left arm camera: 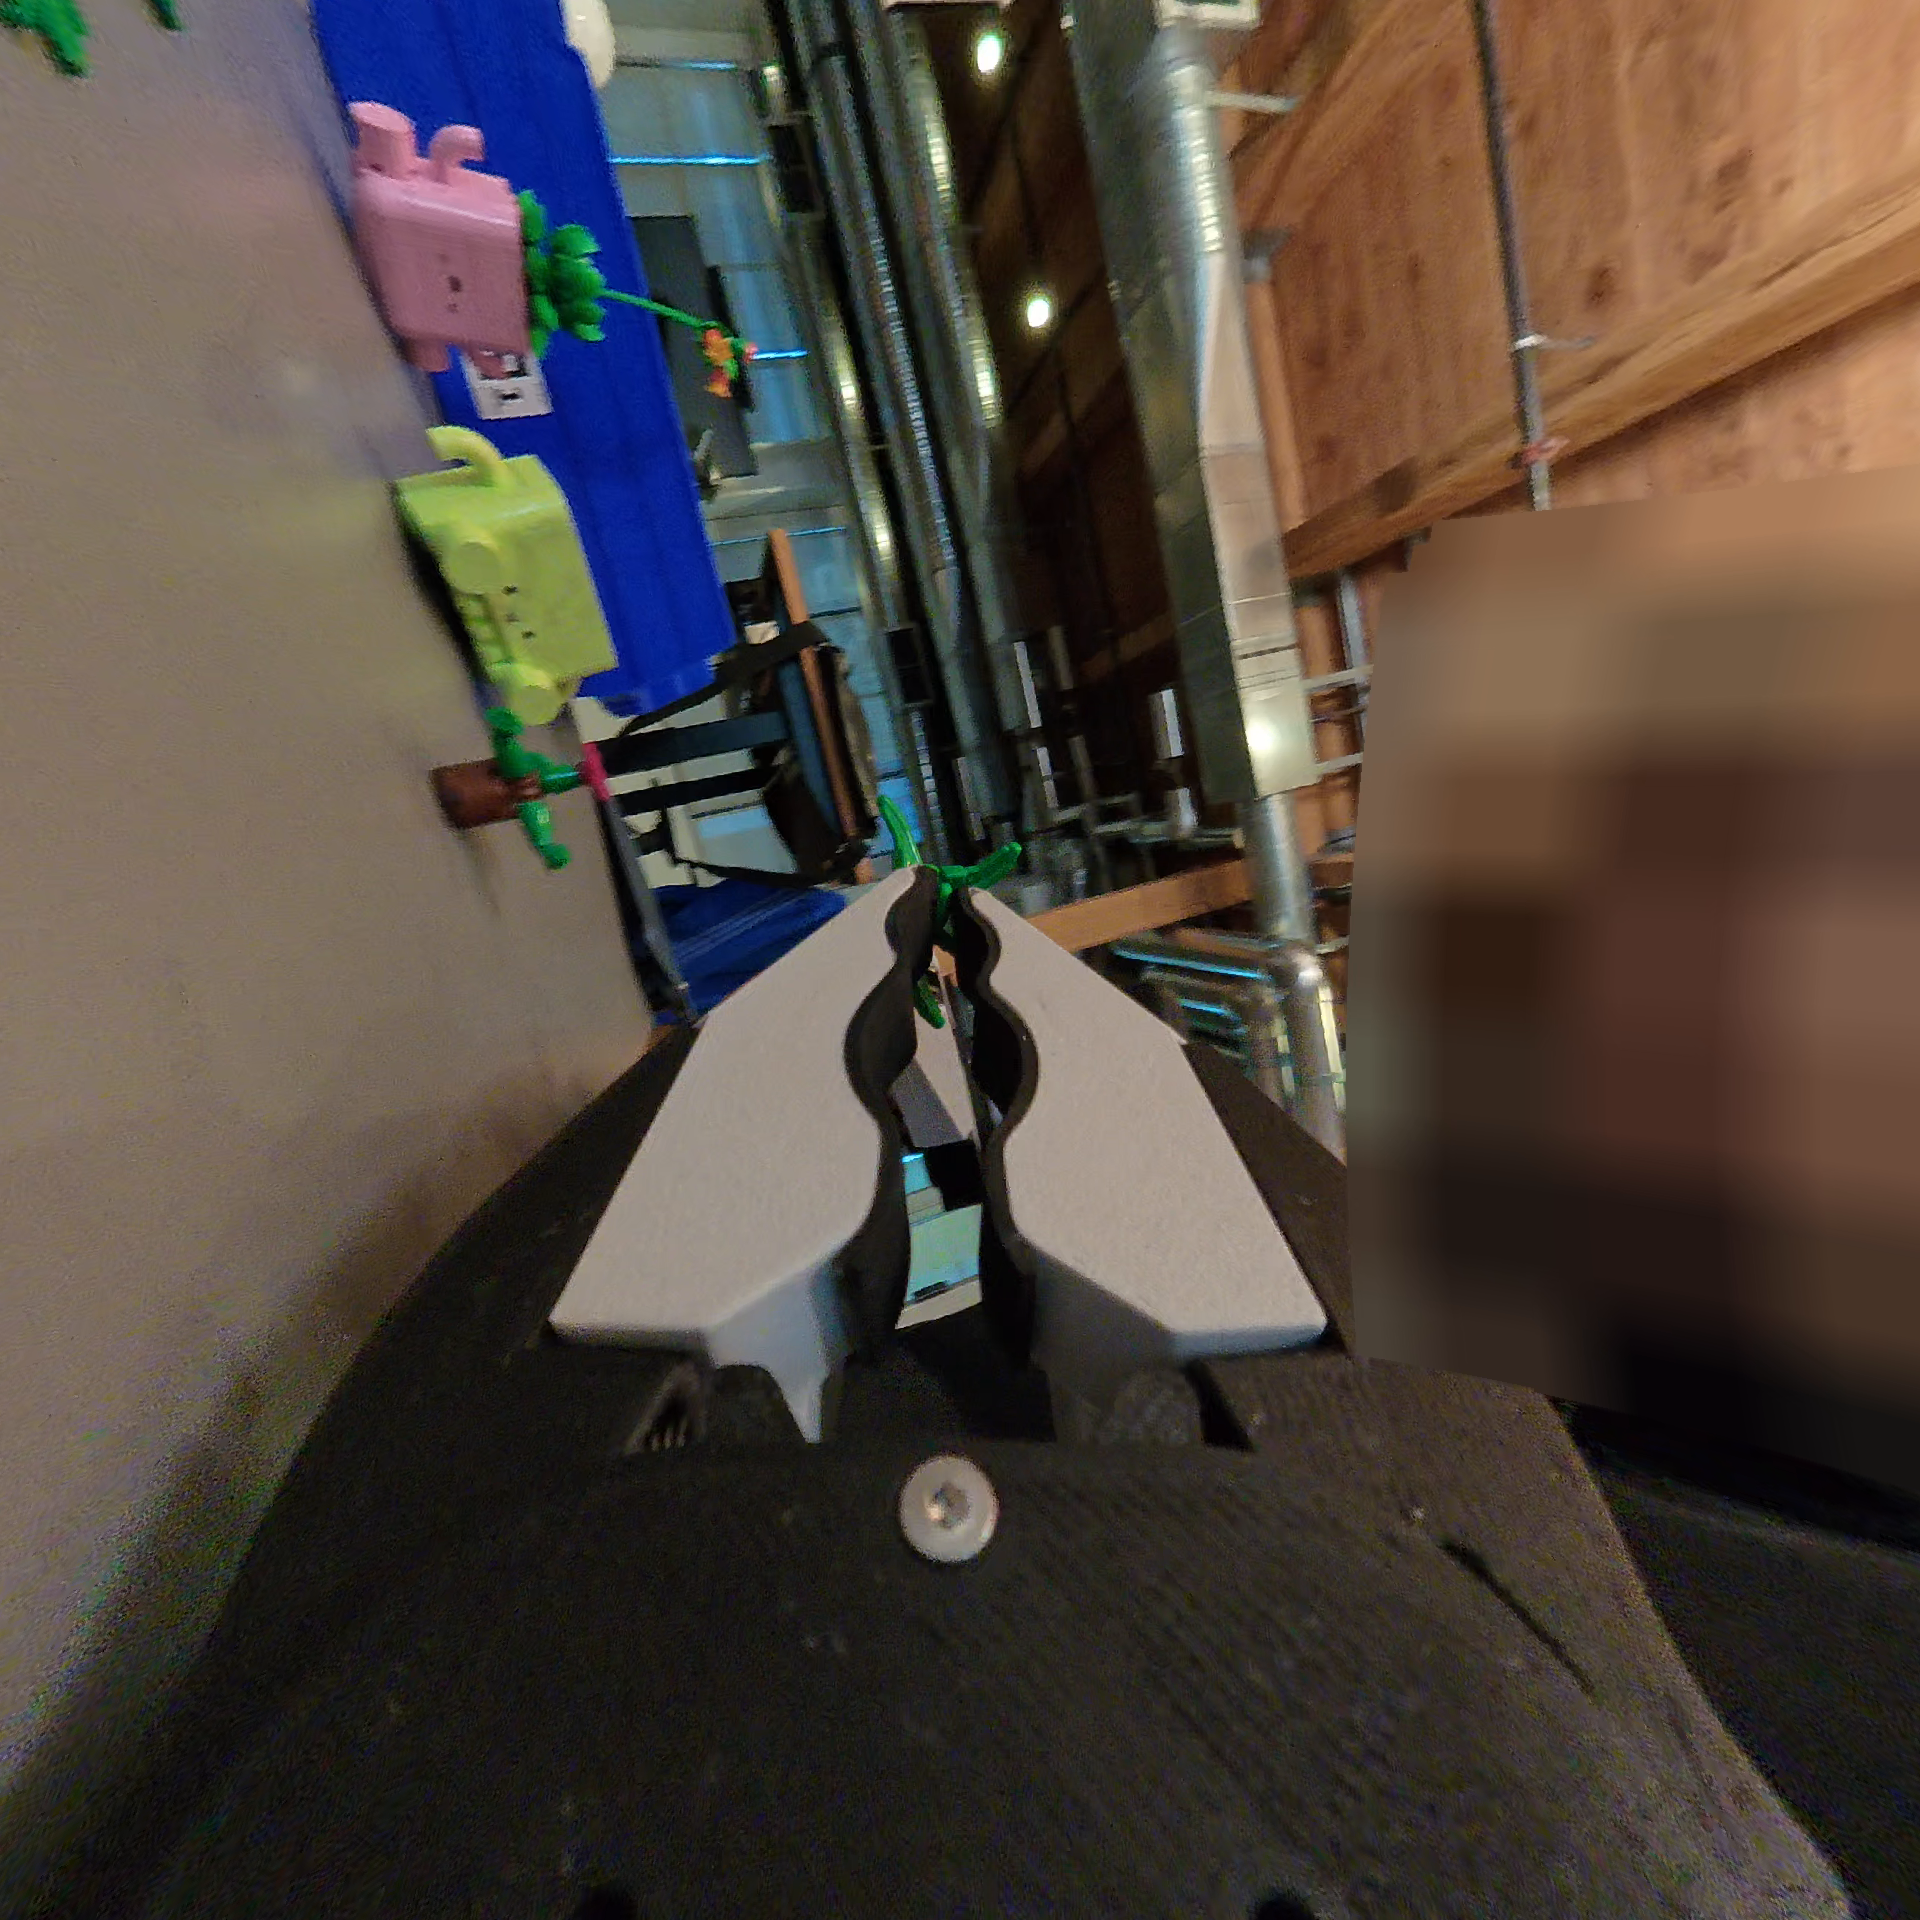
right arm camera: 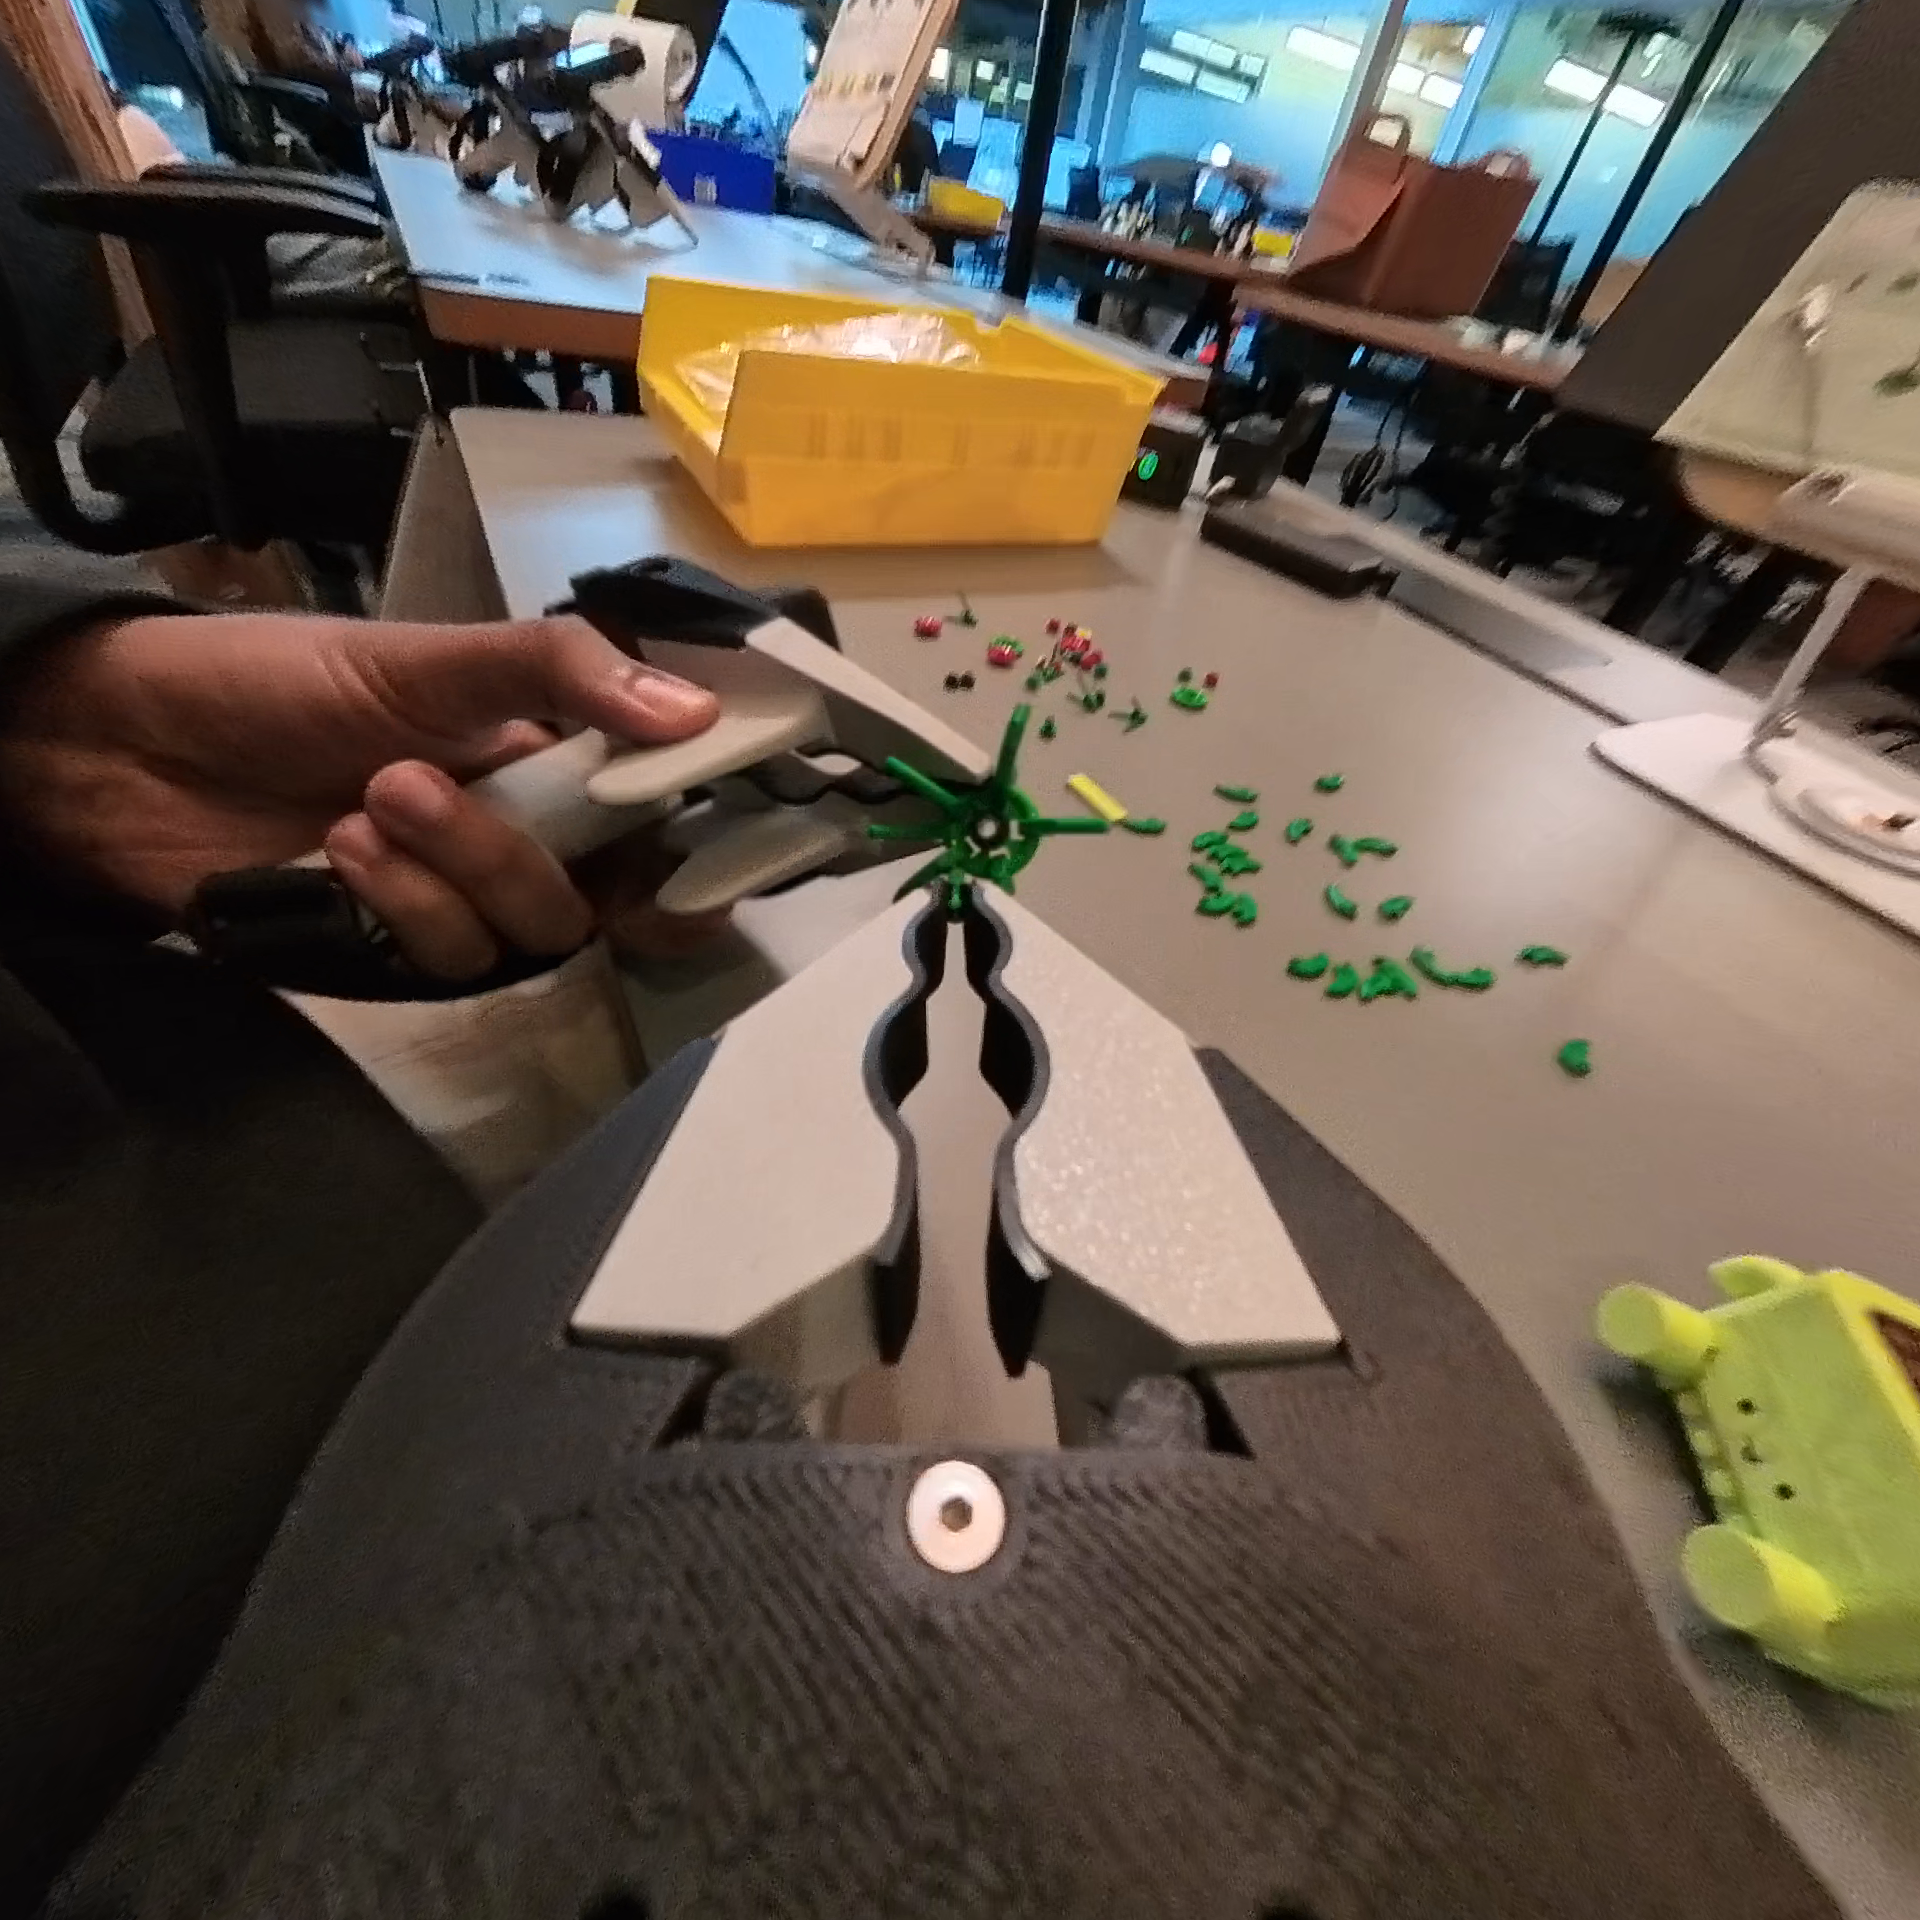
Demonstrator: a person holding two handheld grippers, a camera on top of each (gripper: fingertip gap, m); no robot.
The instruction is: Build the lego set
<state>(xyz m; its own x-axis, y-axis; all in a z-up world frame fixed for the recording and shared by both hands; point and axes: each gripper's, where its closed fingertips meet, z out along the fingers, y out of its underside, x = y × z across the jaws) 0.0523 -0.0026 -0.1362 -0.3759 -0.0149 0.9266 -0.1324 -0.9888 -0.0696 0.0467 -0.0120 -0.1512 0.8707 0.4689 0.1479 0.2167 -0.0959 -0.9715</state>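
My left gripper (left arm camera: 943, 899) is shut on a green spoked stem piece (left arm camera: 987, 868). In the right wrist view a hand (right arm camera: 312, 748) holds that gripper (right arm camera: 935, 805) out to the left, with the stem piece (right arm camera: 987, 831) at its tips above the grey table (right arm camera: 1351, 1195). My right gripper (right arm camera: 954, 909) sits just below the stem piece, tips pinched on a small green piece (right arm camera: 951, 891) at its lower spoke. I cannot tell whether that is a separate leaf. Loose green leaves (right arm camera: 1351, 935) lie to the right.
A lime green pot (right arm camera: 1787, 1455) lies at the near right, also in the left wrist view (left arm camera: 509, 582). A pink pot with a plant (left arm camera: 442, 260) and a brown piece with green stems (left arm camera: 488, 795) stand near it. Small red pieces (right arm camera: 1070, 649) and a yellow bin (right arm camera: 894, 416) are farther back. Less than 4 cm separates the two grippers' tips.
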